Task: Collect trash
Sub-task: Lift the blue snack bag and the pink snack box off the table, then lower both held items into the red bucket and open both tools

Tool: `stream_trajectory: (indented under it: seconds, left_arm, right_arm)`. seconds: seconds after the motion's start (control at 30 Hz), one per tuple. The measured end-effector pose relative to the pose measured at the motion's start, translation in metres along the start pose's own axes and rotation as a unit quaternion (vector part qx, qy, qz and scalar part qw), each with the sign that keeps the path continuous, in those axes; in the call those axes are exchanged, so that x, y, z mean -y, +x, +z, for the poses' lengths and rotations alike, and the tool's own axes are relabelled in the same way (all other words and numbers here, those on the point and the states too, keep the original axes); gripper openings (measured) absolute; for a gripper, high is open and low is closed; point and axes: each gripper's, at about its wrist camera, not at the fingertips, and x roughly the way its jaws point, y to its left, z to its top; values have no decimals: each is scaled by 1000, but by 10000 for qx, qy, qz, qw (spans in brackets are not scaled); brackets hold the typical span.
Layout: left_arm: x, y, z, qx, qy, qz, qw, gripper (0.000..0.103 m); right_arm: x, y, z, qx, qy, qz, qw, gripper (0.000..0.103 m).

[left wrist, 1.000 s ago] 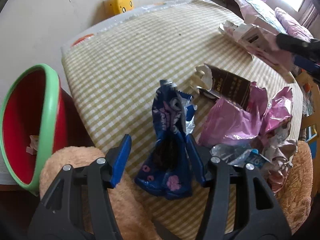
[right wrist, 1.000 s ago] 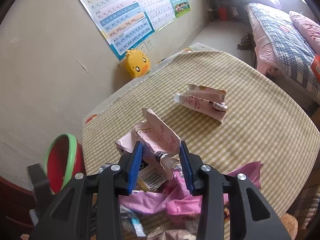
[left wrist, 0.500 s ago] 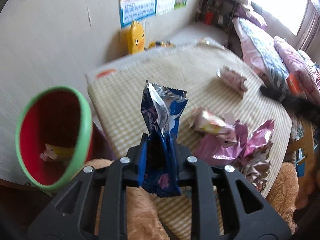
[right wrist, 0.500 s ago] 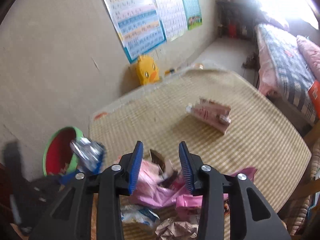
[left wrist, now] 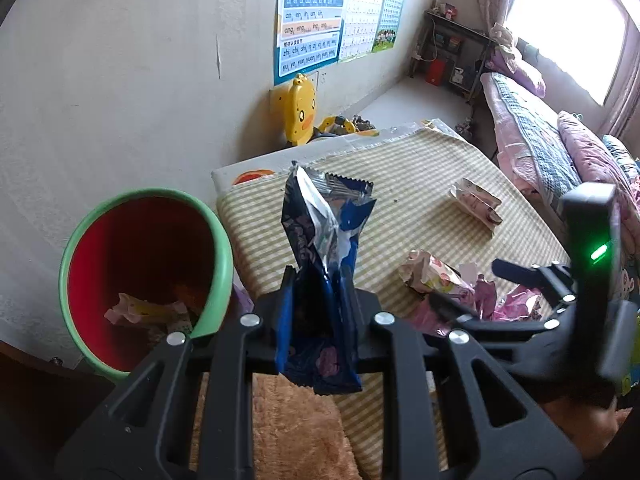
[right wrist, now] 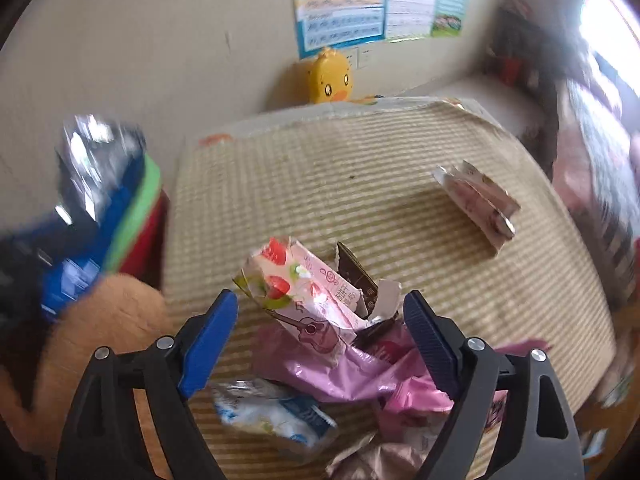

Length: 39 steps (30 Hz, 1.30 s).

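My left gripper [left wrist: 320,312], tilted downward at frame center, clamps the blue wrapper [left wrist: 324,280] upright beside the red bin [left wrist: 144,272], while my right gripper [right wrist: 320,332], jaws opening and empty, angles down over the pink carton [right wrist: 304,296] at lower center.

Left tool [left wrist: 320,300] clamped on blue snack wrapper [left wrist: 324,264], red green-rimmed bin [left wrist: 144,272] beside checked table [left wrist: 400,184]

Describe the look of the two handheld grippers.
Both are black plastic frames with triangular cut-outs, silver pivot screws and ribbed blue finger pads. Seen from the left gripper, the right gripper carries a black upright block with a lit green light.
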Motion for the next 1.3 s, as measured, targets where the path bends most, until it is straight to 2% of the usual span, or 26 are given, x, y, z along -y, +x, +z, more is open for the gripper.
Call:
stream_trajectory:
  seconds: [0.07,0.13,0.4,0.53,0.97,1.3]
  left_arm:
    - [0,-3,-1,61,57,57,9999,21]
    - [0,-3,-1,89,100,83,9999,21]
    - [-2,-1,-2,74,62,25,9999,21]
    - [-5,1,0,103,77,103,9999,21]
    - [-13,-6,4,289,58,330,9990,21]
    - [-49,-15,8,502,-166,719,9960,21]
  right_arm:
    - [2,3,-3,-68,144,107,9998,37]
    - [9,-4,-4,42,374,266,9989,30]
    - [24,-53,6,720,815,443,9931,30]
    - [23,-62,10,867,875,547,9909,30]
    - [25,-81,12,1070,1068,603,9867,30]
    - [2,-87,26,1131,867,708,9873,30]
